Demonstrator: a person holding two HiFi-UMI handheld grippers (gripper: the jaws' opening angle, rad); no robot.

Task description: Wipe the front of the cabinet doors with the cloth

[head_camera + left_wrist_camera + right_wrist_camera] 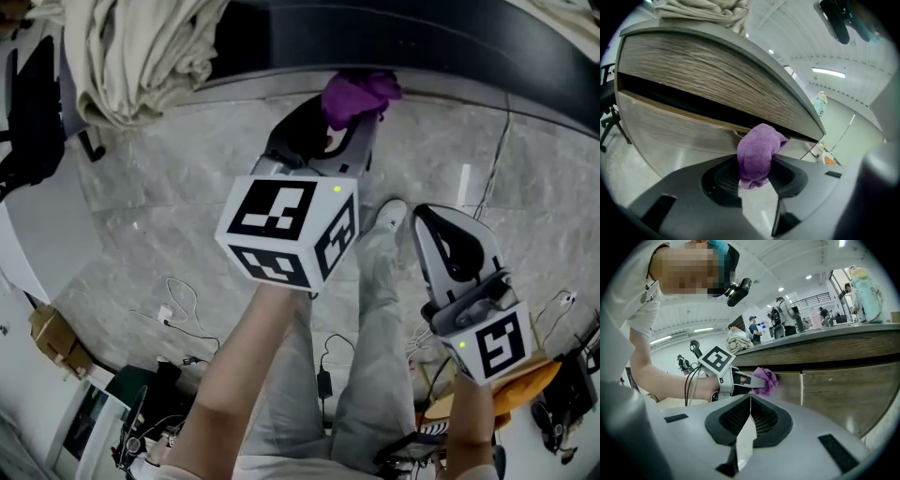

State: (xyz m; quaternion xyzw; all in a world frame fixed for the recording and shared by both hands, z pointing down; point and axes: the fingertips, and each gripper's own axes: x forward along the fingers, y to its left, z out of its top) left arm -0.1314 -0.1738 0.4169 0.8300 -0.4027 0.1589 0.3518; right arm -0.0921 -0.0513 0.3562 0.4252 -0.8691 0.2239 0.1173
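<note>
At the cabinet door (665, 124), top edge, just under the dark recess (670, 96): the purple cloth (757, 152) sits bunched in the left gripper (754, 174).

Handling: terry-type fabric, soft, light, no stiffness. It compresses, and I'd expect it to drag on the wood grain rather than slip. Nothing fragile about it. The best hold is the one it has now: a fat fold deep between the jaws, with a wad standing proud of the tips so fabric, not plastic, meets the door. With too little wad out front the tips could scrape the veneer. With too shallow a bite, friction could pull the cloth out on a stroke.

Left jaws: pinched on the cloth, kept apart only by the wad's thickness. The wad looks to be touching the door at its upper edge. The right gripper view agrees, though exact contact is hard to confirm.

Right gripper (750, 397): jaws pressed together, nothing between them, touching nothing. It hangs well back from the door, pointed at it.
</note>
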